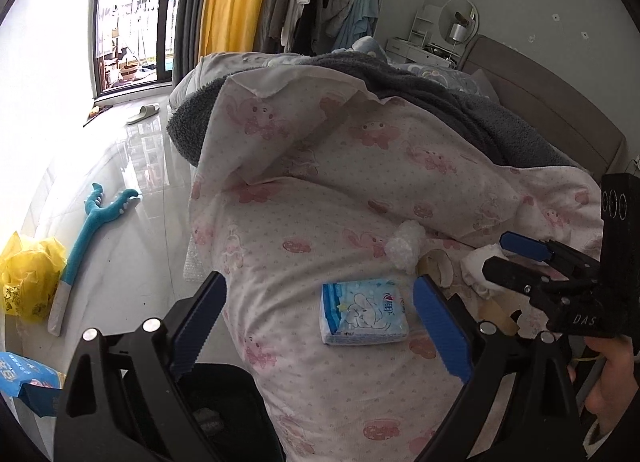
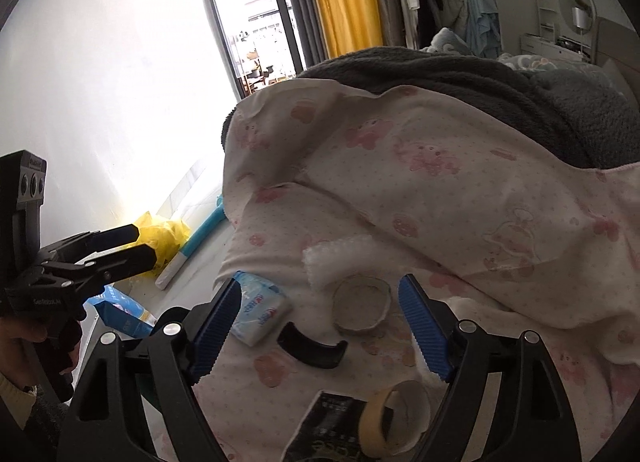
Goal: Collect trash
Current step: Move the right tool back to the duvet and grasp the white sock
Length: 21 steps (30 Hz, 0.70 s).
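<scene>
Trash lies scattered on a pink-patterned quilt (image 1: 320, 222). My left gripper (image 1: 320, 326) is open, and a blue-and-white tissue pack (image 1: 362, 310) lies on the quilt between its pads, touching neither. My right gripper (image 2: 320, 328) is open over a black curved piece (image 2: 312, 346) and a torn cardboard ring (image 2: 362, 304). The tissue pack (image 2: 260, 310) sits beside the right gripper's left pad. A white foam scrap (image 2: 336, 258) lies just beyond the ring. In the left wrist view the right gripper (image 1: 500, 258) reaches in from the right next to crumpled white tissue (image 1: 476, 262).
A yellow tape roll (image 2: 396, 418) and a black packet (image 2: 324, 422) lie near the right gripper's base. On the floor left of the bed are a yellow plastic bag (image 1: 28, 278), a blue plush toy (image 1: 96, 222) and a blue pack (image 1: 24, 378). A grey blanket (image 1: 440, 102) is heaped behind.
</scene>
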Each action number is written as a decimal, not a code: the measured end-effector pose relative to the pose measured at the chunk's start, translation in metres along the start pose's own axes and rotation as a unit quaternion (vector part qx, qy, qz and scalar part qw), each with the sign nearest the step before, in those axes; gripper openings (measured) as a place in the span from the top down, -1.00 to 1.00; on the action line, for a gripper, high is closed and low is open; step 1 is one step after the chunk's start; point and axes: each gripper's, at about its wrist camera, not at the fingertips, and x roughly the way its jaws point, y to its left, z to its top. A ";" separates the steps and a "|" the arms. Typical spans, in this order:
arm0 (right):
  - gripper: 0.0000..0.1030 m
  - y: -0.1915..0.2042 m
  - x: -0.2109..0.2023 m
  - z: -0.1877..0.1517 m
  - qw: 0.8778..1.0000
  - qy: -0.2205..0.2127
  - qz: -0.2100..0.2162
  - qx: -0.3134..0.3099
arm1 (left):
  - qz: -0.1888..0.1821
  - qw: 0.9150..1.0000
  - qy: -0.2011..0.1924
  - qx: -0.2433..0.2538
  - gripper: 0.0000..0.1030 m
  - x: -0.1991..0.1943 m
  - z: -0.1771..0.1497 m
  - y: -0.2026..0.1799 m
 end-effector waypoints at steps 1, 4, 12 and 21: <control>-0.59 -0.005 0.000 -0.001 1.000 0.000 -0.002 0.006 | 0.001 1.000 0.002 0.002 -0.86 0.003 -0.001 -0.002; -0.59 -0.017 0.000 -0.003 1.000 -0.001 -0.011 0.015 | 0.001 1.000 0.013 0.005 -0.87 0.013 -0.005 -0.009; -0.59 -0.044 0.006 -0.012 0.999 0.007 -0.024 0.039 | -0.005 0.999 0.035 0.021 -0.87 0.035 -0.014 -0.020; -0.59 -0.064 0.016 -0.020 0.997 0.025 -0.036 0.061 | 0.000 0.998 0.054 0.043 -0.87 0.052 -0.023 -0.031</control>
